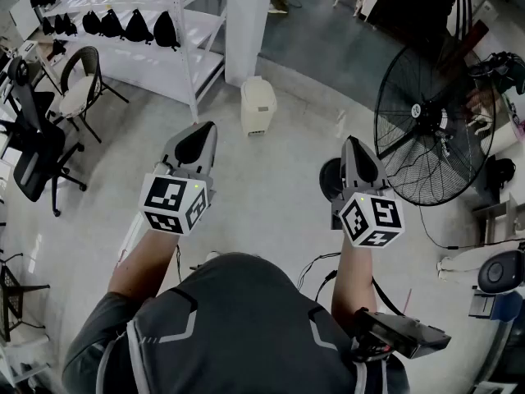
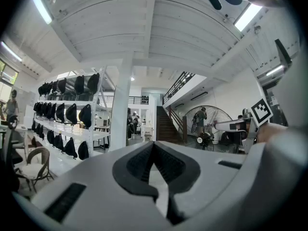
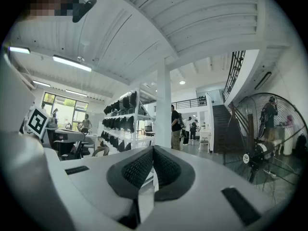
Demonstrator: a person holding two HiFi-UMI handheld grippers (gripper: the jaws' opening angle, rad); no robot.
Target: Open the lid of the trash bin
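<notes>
Overhead, the left gripper (image 1: 205, 130) and the right gripper (image 1: 353, 142) are both held out over a pale floor (image 1: 279, 195). Each has its 2 jaws pressed together, with nothing between the ribbed black pads. The 2 tools sit well apart, side by side.

The trash bin (image 1: 257, 105), cream-coloured with its lid down, stands at 12 o'clock between the lines of the 2 grippers. Bare floor separates it from both. Its far side sits just beside a white pillar (image 1: 248, 23).

At 10 o'clock a white rack (image 1: 156, 52) hung with black bags closes that side. 2 chairs (image 1: 78, 89) stand at 9 o'clock along the wall. At 2 o'clock a large black fan (image 1: 426, 130) on a stand narrows the right flank, leaving an open lane straight ahead to the bin.

A round black object (image 1: 330, 179) at the right gripper's 9 o'clock is half hidden behind the tool and cannot be identified. The fan's right rim is lost in clutter. In both gripper views, the tools' own grey bodies cover the lower half of the picture, so the floor ahead is cut off.
</notes>
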